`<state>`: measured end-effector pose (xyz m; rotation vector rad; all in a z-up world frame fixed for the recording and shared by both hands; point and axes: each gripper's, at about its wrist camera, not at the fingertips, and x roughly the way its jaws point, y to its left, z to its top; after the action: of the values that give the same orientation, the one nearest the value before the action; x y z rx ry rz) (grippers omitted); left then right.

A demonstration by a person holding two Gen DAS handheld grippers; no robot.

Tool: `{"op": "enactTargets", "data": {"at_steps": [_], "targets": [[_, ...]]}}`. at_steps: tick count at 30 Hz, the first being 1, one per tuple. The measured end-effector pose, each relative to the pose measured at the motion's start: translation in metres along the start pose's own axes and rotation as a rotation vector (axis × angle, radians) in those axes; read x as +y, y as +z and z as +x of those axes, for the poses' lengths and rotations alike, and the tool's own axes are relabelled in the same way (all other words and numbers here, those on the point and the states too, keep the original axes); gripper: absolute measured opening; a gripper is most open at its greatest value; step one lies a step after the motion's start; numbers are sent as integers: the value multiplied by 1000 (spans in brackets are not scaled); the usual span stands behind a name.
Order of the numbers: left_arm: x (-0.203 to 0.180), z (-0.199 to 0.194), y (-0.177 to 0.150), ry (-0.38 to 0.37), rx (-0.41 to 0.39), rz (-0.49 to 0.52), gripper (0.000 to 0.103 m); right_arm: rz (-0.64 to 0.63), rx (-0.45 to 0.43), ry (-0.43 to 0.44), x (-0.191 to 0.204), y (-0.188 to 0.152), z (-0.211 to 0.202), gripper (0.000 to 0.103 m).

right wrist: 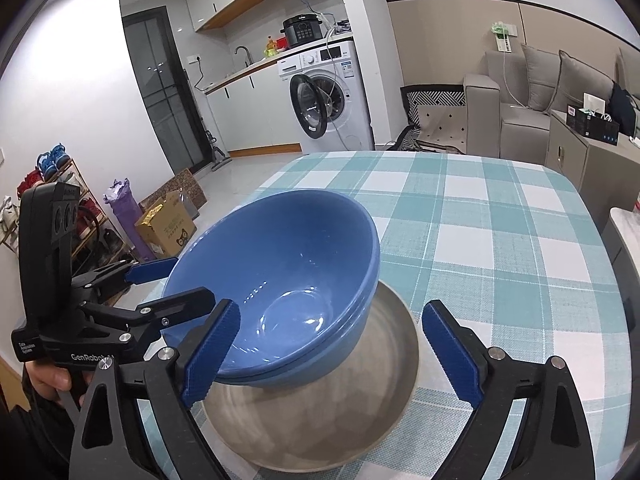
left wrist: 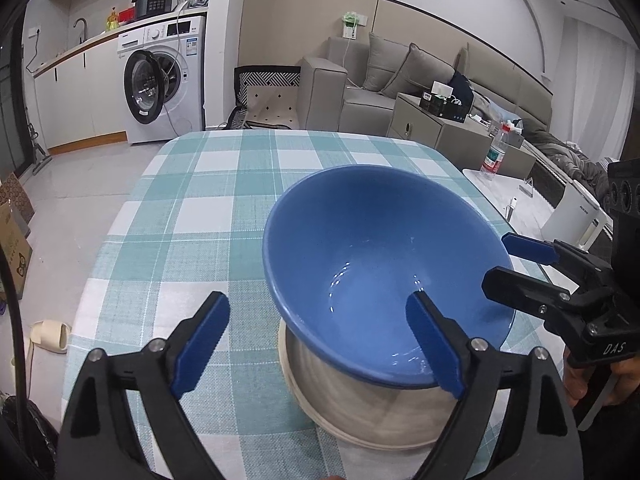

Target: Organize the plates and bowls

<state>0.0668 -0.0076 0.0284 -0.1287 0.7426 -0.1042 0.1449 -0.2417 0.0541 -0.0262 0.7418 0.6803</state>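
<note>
Teal-and-white checked cloth covers the desk (left wrist: 192,216); a washing machine (right wrist: 332,92) and a grey sofa (left wrist: 360,80) are seen beyond it.

Item: blue bowls (right wrist: 280,280), apparently two nested, set tilted in a grey plate (right wrist: 320,412) at the near edge of the desk.

Left gripper (left wrist: 320,340): fingers (left wrist: 200,336) spread wide, one inside the upper bowl, one outside it, neither pressing on the rim.

Right gripper (right wrist: 332,356): fingers (right wrist: 452,356) likewise spread wide, nothing gripped; stack seen between them.
</note>
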Motion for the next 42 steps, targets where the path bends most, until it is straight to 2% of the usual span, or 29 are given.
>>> {"op": "enactTargets", "data": {"at_steps": [3, 8, 18, 24, 42], "targets": [[0, -3, -1, 15, -22, 20, 103, -3, -2, -14, 0, 0, -1, 102], [1, -11, -6, 35, -69, 63, 103, -5, -27, -20, -2, 0, -7, 102], [9, -25, -22, 64, -151, 70, 103, -76, -113, -26, 9, -13, -27, 102], [16, -40, -37, 90, -220, 46, 103, -89, -179, -21, 8, -36, -45, 102], [15, -51, -81, 119, -293, 65, 103, -98, -311, -40, 19, -96, -75, 102]]}}
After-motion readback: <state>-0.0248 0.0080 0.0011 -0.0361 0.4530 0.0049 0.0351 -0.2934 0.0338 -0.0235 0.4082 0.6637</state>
